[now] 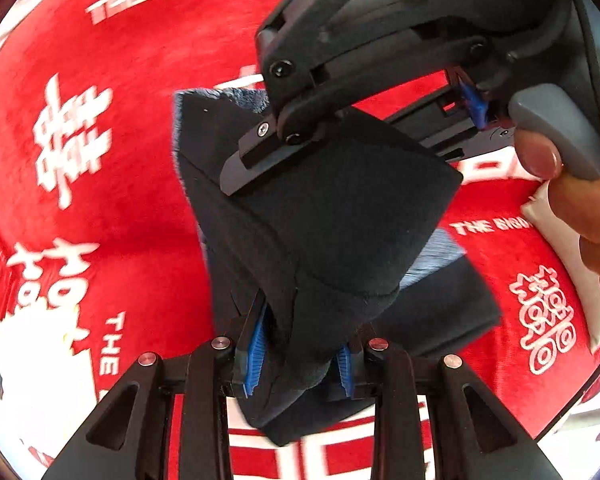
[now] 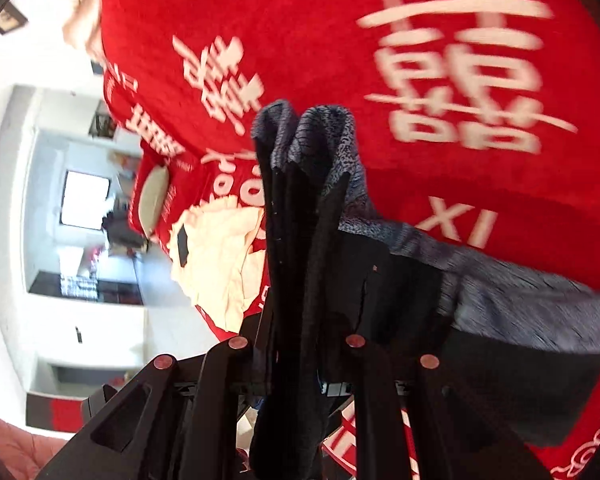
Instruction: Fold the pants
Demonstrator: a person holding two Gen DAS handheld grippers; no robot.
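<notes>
Left wrist view: left gripper point(image 1: 300, 360) clenched on a thick fold of the dark pants point(image 1: 332, 216), held above the red blanket point(image 1: 140, 160) printed "THE BIG". Right gripper point(image 1: 256, 156) also pinches the pants, a hand point(image 1: 580, 200) on its handle. Right wrist view: right gripper point(image 2: 300, 364) grasps bunched pants point(image 2: 300, 208); only here, a window point(image 2: 84, 200) and "XI" lettering.

Both wrist views close over pants point(image 1: 324, 216)
</notes>
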